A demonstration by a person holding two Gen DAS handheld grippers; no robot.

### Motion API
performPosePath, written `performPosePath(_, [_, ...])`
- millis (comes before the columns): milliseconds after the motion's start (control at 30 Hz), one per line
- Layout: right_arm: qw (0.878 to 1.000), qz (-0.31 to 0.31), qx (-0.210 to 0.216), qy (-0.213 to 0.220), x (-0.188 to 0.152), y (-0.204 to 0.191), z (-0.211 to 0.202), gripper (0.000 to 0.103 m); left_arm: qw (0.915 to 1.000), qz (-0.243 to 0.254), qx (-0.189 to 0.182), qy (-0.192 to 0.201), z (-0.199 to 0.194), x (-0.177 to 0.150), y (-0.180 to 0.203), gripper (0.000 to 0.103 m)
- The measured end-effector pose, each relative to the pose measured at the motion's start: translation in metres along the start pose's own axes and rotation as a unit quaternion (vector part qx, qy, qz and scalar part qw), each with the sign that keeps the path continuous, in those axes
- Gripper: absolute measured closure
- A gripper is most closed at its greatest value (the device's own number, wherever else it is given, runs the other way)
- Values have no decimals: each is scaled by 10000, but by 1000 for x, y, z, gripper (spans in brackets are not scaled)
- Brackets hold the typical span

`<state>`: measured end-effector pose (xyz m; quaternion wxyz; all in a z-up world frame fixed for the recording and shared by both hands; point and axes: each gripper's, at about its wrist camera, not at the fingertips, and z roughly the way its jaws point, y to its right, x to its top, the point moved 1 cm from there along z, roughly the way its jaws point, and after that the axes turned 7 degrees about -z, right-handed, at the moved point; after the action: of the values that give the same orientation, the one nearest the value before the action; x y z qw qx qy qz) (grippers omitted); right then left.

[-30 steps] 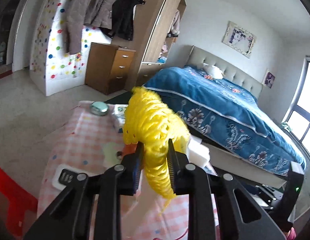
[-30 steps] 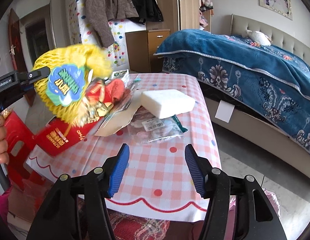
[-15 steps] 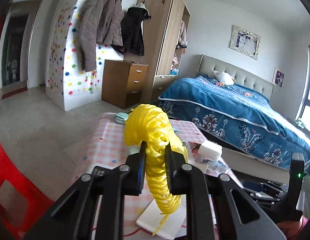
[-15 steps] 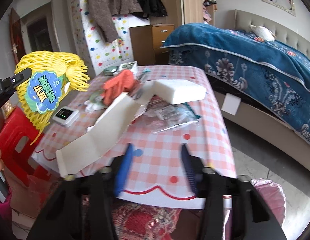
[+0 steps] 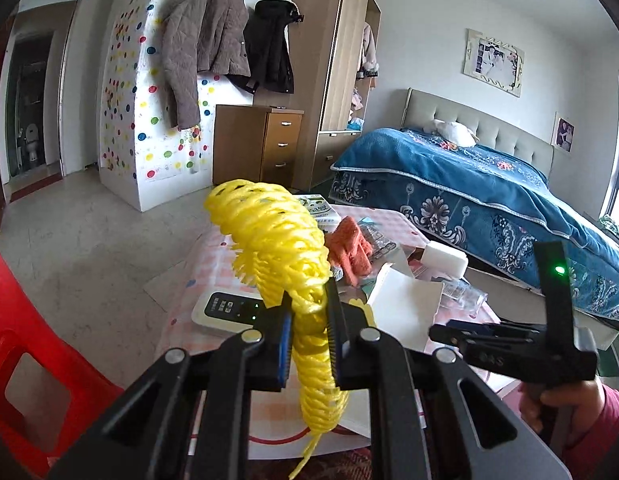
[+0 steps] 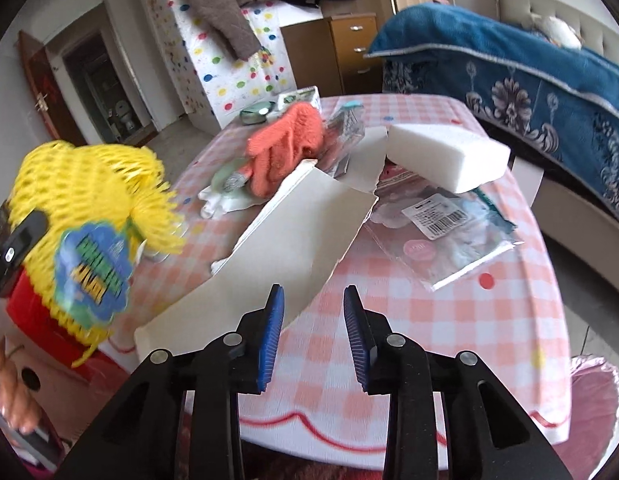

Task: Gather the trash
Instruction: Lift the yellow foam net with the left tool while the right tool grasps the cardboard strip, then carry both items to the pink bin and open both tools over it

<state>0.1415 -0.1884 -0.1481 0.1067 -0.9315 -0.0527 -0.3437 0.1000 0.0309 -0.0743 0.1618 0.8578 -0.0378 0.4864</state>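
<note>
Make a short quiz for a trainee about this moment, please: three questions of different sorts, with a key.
1. True or false: the left gripper is shut on the yellow net.
2. Multiple choice: what lies on the table right ahead of the open right gripper? A) a white card sheet B) a white foam block C) an orange glove
3. Fill in: the sticker on the net is mostly ____ with yellow letters.

Key: 1 true; 2 A; 3 blue
</note>
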Motion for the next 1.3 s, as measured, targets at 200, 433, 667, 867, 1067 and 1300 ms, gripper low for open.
performPosePath(200, [9999,141,60,-66,9,5,22,70,10000,-18,20,-80,8,-3,-1,90])
performPosePath(433, [9989,264,300,262,12,0,-2,99,9998,58,124,-111,-2,-2,4,90])
performPosePath(667, [9921,-163,118,1237,14,-17,-93,103,9996,250,93,41,-33,0,28,90])
performPosePath(867, [9850,-230,-440,1650,-5,-6,-160,103,9980,553,-281,149,-55,-2,70,90])
performPosePath(1067, [9775,118,-1095,1797,-38,35,-208,103,9901,1057,-928,-26,-52,-21,139,90])
performPosePath(1300, [9613,610,-1970,1826,-81,89,-248,103,9686,1772,-1729,-240,-34,-55,234,90])
